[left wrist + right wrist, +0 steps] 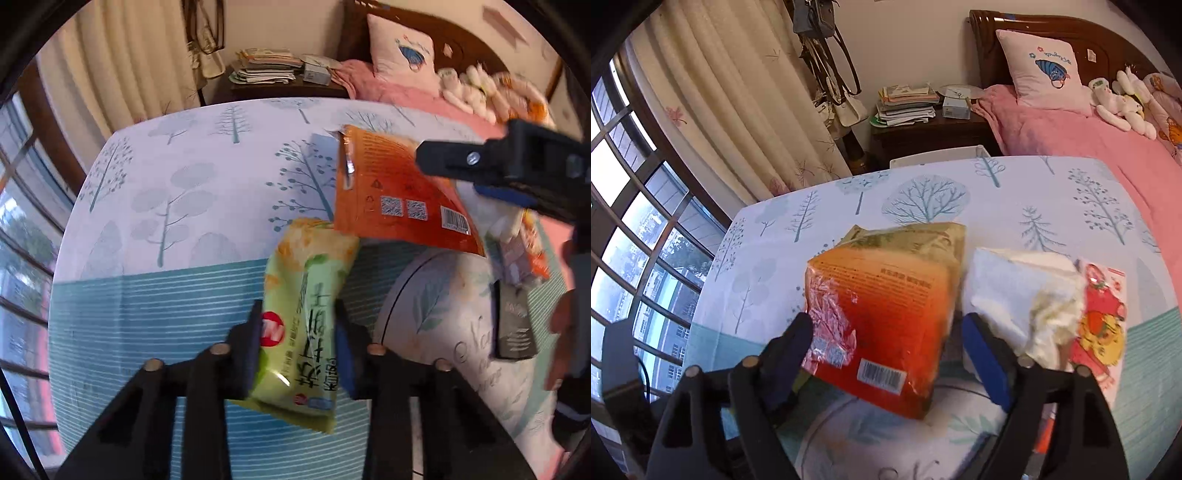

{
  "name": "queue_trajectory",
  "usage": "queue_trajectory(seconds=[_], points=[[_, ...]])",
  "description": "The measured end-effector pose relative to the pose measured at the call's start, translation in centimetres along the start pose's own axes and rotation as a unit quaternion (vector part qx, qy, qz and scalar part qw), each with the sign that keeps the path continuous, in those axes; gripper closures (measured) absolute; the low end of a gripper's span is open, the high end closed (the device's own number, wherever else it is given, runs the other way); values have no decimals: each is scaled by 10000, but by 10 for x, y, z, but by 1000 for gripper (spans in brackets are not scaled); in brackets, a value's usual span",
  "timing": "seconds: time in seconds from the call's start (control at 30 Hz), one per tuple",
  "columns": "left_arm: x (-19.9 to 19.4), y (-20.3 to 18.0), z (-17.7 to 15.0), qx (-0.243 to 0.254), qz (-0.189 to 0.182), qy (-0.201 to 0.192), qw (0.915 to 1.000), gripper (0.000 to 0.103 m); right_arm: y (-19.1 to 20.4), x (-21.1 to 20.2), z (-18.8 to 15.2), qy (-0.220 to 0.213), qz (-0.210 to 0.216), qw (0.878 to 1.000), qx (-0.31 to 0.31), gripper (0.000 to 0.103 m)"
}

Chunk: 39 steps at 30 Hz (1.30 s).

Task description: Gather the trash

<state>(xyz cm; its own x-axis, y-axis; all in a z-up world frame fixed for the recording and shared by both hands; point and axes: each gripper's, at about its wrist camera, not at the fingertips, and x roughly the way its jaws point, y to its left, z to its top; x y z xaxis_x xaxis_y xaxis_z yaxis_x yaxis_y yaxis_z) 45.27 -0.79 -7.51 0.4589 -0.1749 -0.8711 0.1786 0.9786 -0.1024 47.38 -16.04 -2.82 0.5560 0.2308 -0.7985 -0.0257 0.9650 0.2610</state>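
Note:
My left gripper is shut on a green snack wrapper, with both pads pressing its sides above the tree-print tablecloth. An orange packet with a barcode hangs tilted beside it, over a white leaf-print bin. In the right wrist view my right gripper stands wide open around the orange packet. Its blue pad is clear of the packet. An olive-green wrapper shows behind the orange one.
Crumpled white tissue and a red-and-yellow cartoon wrapper lie at the right, and a black box lies by the bin. Behind the table are a pink bed, a nightstand with stacked papers and a curtained window.

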Motion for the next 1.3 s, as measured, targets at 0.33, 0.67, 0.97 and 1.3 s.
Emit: queue_trajectory(seconds=[0.33,0.67,0.97,1.3], points=[[-10,43,-3,-571,-75,-100,9983,81,25,43,17,204,-524,9984,-83,8],[-10,64,4,-895,-249,-99,9956,81,47,79,1,618,-1175,9896,-546,7],[-17,66,-5,-947,-283,-103,9951,81,27,58,-3,305,-790,9959,-318,83],[-56,52,-26,-751,-330,-159,9965,81,17,4,-27,35,384,9992,121,96]])
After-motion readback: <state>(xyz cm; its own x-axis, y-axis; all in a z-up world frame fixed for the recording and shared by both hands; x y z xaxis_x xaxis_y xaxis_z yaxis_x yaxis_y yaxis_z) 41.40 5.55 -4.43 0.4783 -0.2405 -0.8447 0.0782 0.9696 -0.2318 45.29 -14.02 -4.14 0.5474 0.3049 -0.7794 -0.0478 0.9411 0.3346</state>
